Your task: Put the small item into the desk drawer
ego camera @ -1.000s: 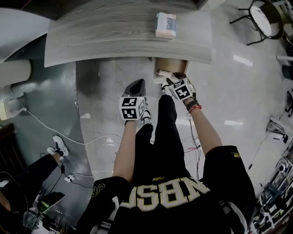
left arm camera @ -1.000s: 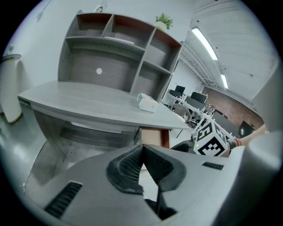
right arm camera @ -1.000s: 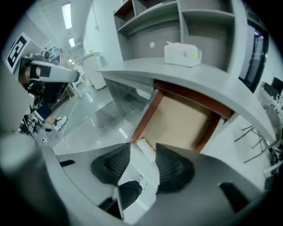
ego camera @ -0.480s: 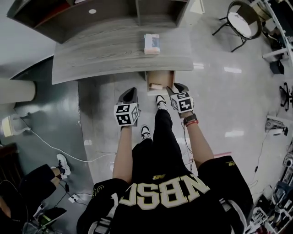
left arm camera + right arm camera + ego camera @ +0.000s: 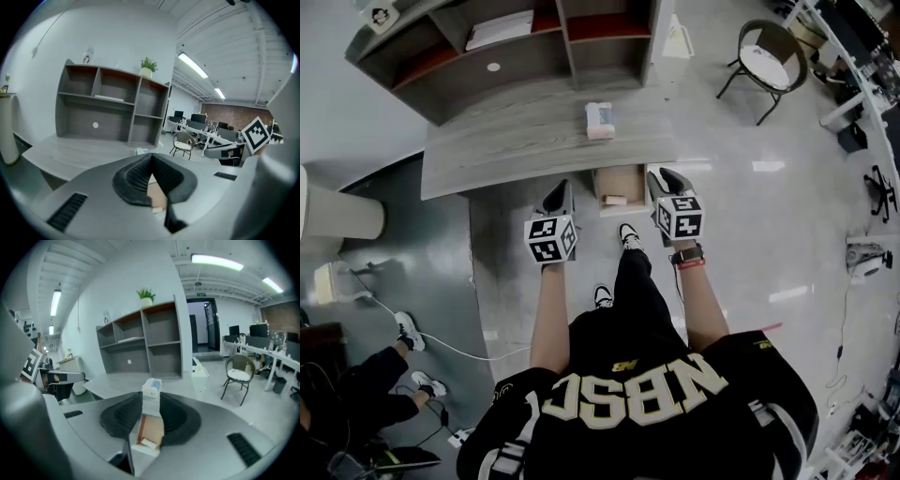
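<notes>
The desk drawer [image 5: 616, 176] stands pulled out under the grey desk [image 5: 516, 141]. A small pale item [image 5: 614, 199] lies inside it near the front. My right gripper [image 5: 667, 178] hovers just right of the drawer; its jaws are closing with nothing between them. In the right gripper view the drawer [image 5: 151, 427] and the item [image 5: 149, 443] show through the gap of the right gripper [image 5: 151, 403]. My left gripper [image 5: 557, 195] hangs left of the drawer, shut and empty. The left gripper view shows the left gripper [image 5: 151, 160] with its tips together and the drawer [image 5: 156, 196] below.
A white and blue tissue pack [image 5: 599, 120] lies on the desk above the drawer. A shelf hutch [image 5: 534, 42] stands at the desk's back. A chair [image 5: 766, 66] is at the far right. My shoes [image 5: 628, 234] are below the drawer. Cables and another person's legs [image 5: 403, 330] lie lower left.
My right gripper has drawn back out of the drawer to its right side. Both grippers now hang a little off the desk front. The view has pulled back and shows the hutch.
</notes>
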Available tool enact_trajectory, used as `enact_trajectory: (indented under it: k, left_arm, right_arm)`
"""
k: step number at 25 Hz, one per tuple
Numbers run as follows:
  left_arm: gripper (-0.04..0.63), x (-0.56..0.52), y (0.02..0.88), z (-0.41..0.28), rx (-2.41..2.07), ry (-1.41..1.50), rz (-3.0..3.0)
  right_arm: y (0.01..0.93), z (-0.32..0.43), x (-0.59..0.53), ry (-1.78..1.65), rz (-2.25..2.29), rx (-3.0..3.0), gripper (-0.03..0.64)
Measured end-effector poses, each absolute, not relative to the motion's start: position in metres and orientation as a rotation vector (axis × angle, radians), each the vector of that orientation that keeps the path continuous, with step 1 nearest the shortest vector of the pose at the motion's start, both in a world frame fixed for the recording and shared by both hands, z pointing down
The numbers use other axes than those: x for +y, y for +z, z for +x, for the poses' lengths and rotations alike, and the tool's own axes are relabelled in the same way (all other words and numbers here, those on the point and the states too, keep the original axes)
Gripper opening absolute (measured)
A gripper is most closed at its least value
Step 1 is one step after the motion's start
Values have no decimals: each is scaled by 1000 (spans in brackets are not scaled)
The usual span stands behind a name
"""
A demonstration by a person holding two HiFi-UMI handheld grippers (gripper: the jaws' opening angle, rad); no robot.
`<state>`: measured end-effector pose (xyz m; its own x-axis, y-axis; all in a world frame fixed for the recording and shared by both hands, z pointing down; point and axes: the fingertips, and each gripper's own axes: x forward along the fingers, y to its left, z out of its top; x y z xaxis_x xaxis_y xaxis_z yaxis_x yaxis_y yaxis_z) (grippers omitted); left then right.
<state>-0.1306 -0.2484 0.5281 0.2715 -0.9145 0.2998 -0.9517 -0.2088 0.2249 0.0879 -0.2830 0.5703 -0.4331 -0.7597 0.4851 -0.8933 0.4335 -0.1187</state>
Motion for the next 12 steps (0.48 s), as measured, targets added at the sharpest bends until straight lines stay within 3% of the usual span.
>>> enact_trajectory:
  k: [12]
  left_arm:
    - [14,-232,414,-129,-1807,-50,2395]
  right_arm:
    - [429,83,-262,197,1643,-2540,35]
